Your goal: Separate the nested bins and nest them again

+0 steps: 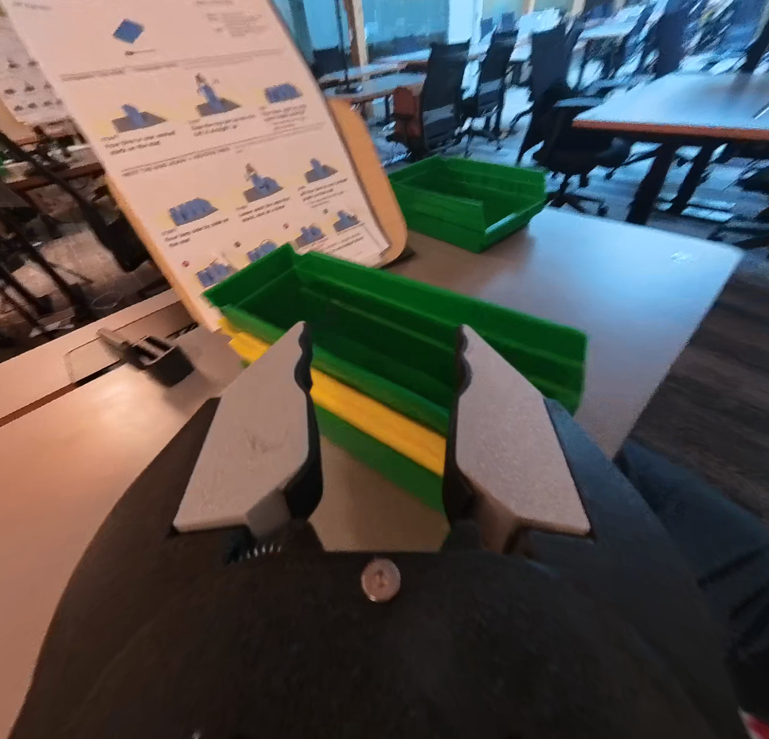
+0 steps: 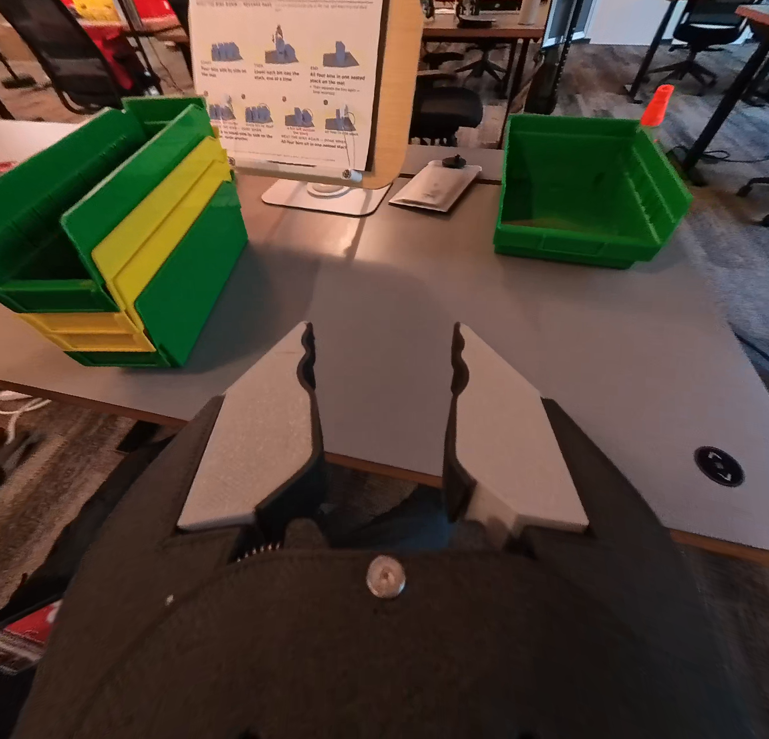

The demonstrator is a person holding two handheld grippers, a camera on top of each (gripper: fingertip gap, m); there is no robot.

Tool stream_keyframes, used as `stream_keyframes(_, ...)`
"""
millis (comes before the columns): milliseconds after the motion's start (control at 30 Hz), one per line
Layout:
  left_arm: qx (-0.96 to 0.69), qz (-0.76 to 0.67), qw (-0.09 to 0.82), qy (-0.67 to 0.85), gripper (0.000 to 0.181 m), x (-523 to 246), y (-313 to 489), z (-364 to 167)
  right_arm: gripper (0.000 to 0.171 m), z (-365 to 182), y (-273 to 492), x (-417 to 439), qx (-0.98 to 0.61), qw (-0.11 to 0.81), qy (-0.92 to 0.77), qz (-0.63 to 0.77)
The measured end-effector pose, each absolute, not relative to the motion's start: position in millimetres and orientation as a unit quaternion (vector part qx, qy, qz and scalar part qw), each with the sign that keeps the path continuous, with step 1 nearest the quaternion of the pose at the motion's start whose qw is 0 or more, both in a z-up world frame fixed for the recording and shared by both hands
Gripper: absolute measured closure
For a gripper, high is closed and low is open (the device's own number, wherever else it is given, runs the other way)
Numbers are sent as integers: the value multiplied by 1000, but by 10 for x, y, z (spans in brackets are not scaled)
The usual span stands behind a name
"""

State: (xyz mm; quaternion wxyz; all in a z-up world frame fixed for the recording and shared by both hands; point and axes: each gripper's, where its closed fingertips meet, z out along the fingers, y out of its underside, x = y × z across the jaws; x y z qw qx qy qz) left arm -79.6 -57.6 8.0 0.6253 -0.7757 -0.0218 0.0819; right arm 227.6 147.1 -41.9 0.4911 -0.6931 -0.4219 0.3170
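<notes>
A broad bare stretch of table (image 2: 416, 286) lies open between the nested stack (image 2: 125, 236) at left and the lone green bin (image 2: 582, 195) at right; behind it an instruction board (image 2: 287, 66) (with a flat pouch (image 2: 432, 184) beside) blocks passage.

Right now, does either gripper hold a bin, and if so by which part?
Nothing is held. The left gripper is open in front of the nested stack, not closed on it. The right gripper is open over the bare table.
</notes>
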Motion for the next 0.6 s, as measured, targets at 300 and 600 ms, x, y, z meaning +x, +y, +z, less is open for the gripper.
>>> stream_keyframes(300,-828,108,550,-29,148,-1105,-914,-353,106,-535,1324,1805,-677,451,-456,360)
stream_keyframes(600,-857,51,512,2,157,-751,-708,-777,101,-738,1135,1313,-661,414,-513,357)
